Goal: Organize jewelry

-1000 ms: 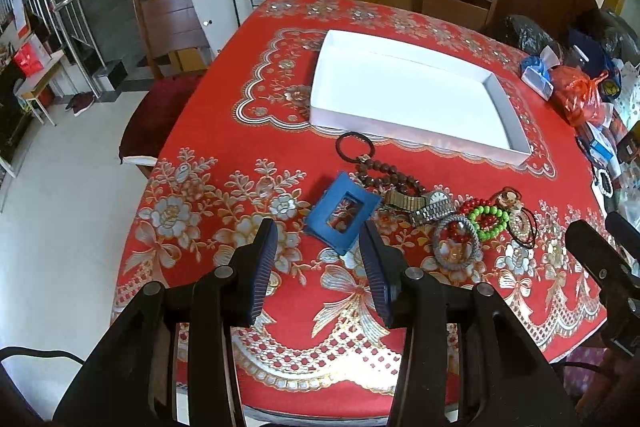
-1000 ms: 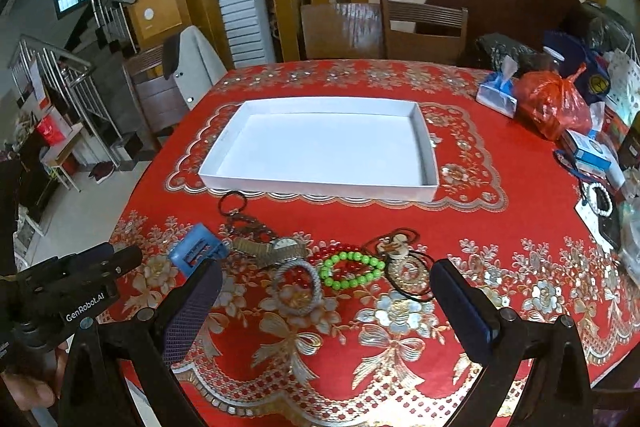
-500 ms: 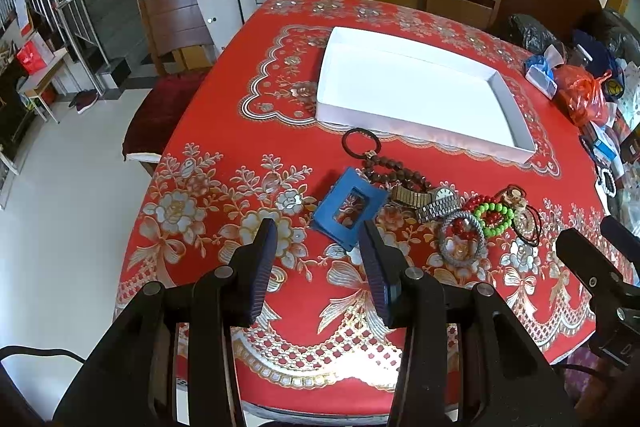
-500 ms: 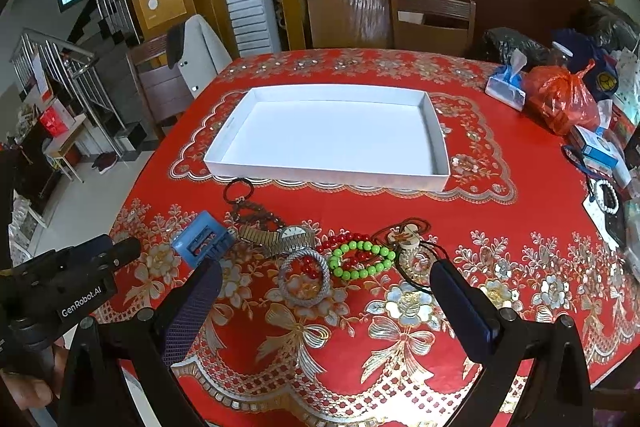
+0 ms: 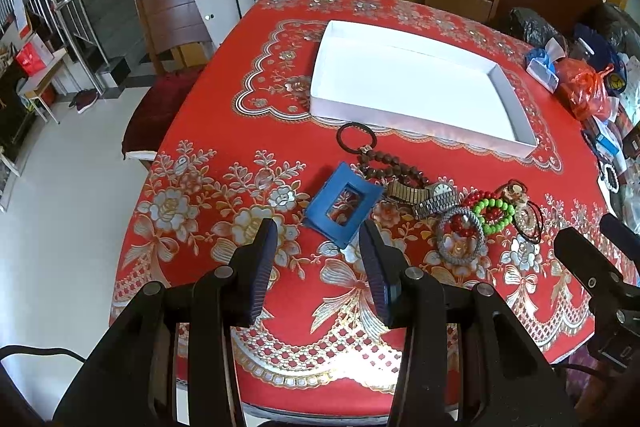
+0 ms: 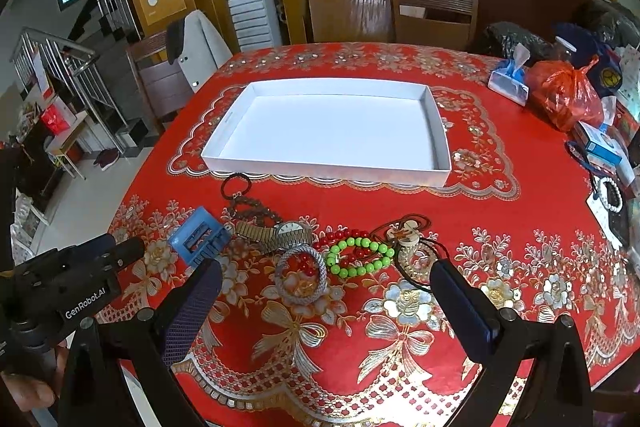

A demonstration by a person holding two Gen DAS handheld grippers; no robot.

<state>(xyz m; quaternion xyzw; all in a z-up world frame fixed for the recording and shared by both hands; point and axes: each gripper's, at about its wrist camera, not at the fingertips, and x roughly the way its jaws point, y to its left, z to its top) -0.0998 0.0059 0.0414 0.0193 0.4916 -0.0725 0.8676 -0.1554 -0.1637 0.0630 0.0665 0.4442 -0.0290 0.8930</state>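
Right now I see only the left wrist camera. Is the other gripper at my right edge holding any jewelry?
Observer: No. The right wrist view shows the right gripper with jaws wide apart, gripping nothing.
Operator: Any writing on the left gripper?
Observer: Yes, from the right wrist view its side reads GenRobot.AI.
Operator: Who holds it?
Observer: A hand, low in that view's left corner, grips its handle.

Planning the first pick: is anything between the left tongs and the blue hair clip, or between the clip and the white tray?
Nothing visible blocks the open left tongs from the blue hair clip. Toward the white tray, only the brown bead string lies alongside.
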